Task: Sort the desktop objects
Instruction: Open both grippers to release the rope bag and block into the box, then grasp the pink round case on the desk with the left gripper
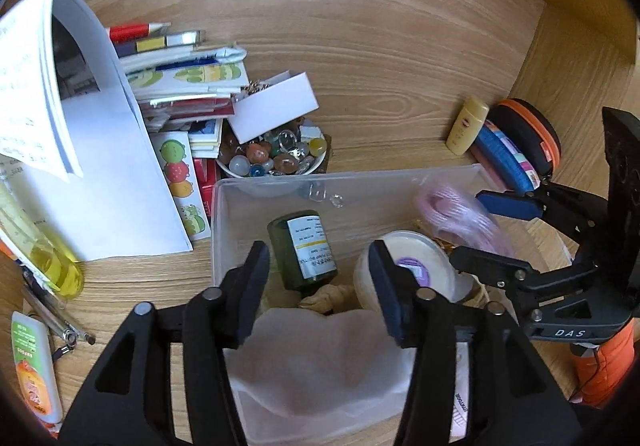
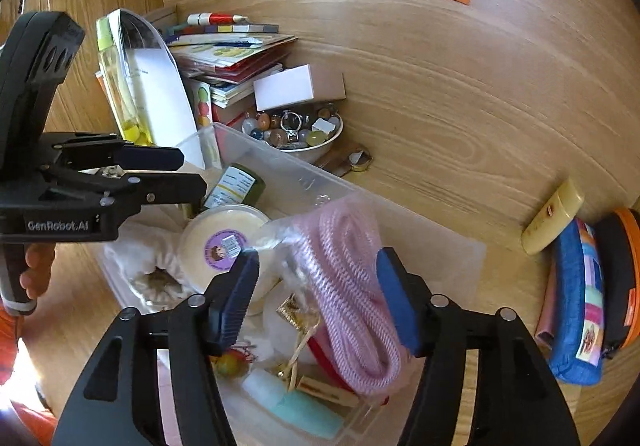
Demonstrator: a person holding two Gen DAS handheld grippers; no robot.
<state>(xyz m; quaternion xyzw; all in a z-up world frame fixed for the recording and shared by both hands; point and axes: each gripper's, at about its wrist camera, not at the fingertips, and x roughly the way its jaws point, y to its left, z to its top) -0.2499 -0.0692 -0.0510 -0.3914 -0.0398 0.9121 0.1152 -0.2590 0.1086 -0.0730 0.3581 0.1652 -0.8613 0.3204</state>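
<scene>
- Left wrist view: the left gripper (image 1: 320,290) fills the bottom of the frame, its two fingers spread wide apart with nothing between them, above a clear plastic bin (image 1: 218,230) at lower centre.
- Inside the bin, a dark green bottle (image 1: 304,250) lies tilted between the fingers, a round cream-coloured tin (image 1: 432,266) sits to its right, and a white cloth (image 1: 320,358) covers the near end.
- At the right edge of this view the right gripper (image 1: 476,230) reaches in over the bin, with a blurred pink coil of cord (image 1: 460,217) between its fingers; whether they are pressing it I cannot tell here.
- Just behind the bin sits a white bowl of coloured stones (image 1: 276,157); at upper left a heap of papers and booklets (image 1: 176,85).
- At right, outside the bin, a small yellow bottle (image 1: 468,125) stands beside a blue pencil case (image 1: 504,153).
- Right wrist view: the right gripper (image 2: 316,298) is at bottom centre, fingers parted about the width of the bagged pink cord (image 2: 352,294) that lies between them over the bin (image 2: 280,157); the right pad touches the cord, the left pad sits at the bag's edge.
- The left gripper (image 2: 192,171) enters from the left of the frame, its fingers apart and empty, above the green bottle (image 2: 240,185) and the cream tin (image 2: 224,242).
- The bowl of stones (image 2: 296,133) is behind the bin at centre; the pencil case (image 2: 576,306) and yellow bottle (image 2: 554,221) lie at right.
</scene>
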